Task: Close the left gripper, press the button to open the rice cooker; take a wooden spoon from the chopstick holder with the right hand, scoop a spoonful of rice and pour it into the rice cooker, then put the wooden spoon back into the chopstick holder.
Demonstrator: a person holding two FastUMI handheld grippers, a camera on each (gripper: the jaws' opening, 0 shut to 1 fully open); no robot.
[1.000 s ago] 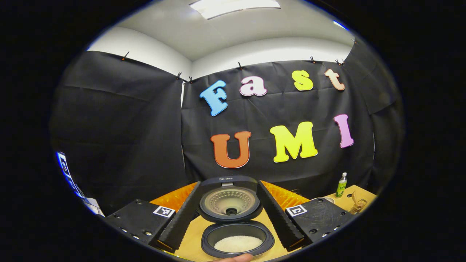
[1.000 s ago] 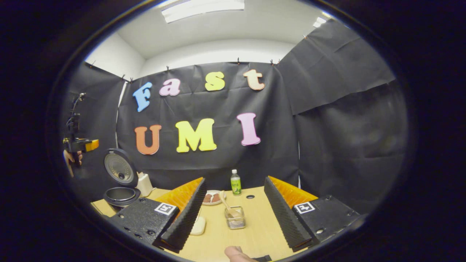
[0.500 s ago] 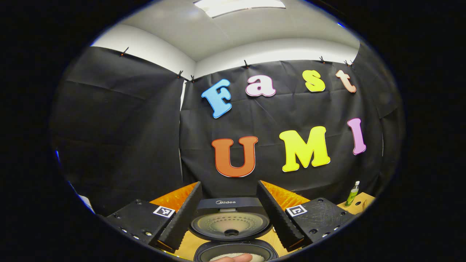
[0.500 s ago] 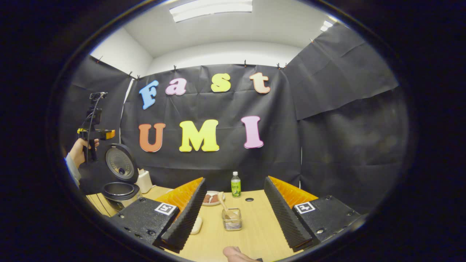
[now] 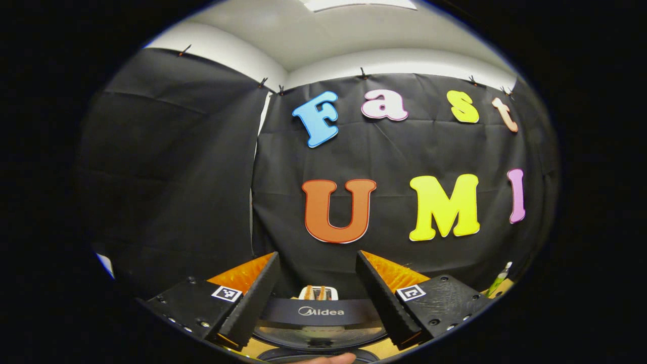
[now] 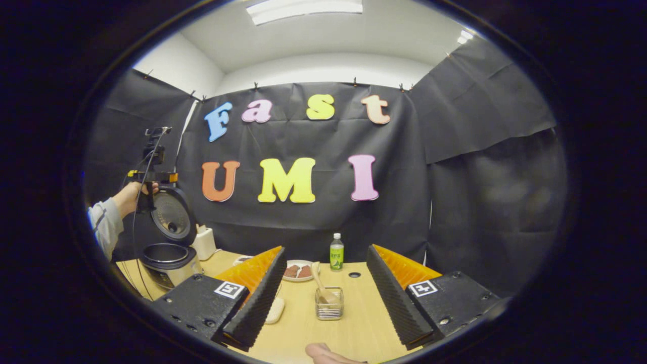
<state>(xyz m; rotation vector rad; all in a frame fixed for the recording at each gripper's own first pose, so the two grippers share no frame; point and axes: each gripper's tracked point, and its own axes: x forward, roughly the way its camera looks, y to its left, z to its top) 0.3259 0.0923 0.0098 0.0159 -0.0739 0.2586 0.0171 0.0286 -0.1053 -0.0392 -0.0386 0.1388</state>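
Right hand-held gripper (image 6: pixel 323 303) agape — wooden spoon (image 6: pixel 319 283) ahead, seemingly in chopstick holder (image 6: pixel 329 304).

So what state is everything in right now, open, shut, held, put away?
Rice cooker: lid up, pot open.
Wooden spoon: standing in the chopstick holder, not held.
Green bottle: upright, capped.
Left gripper: open, holding nothing.
Right gripper: open, holding nothing.

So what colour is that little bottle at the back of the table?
Green bottle with a white cap, clearest in the right gripper view.
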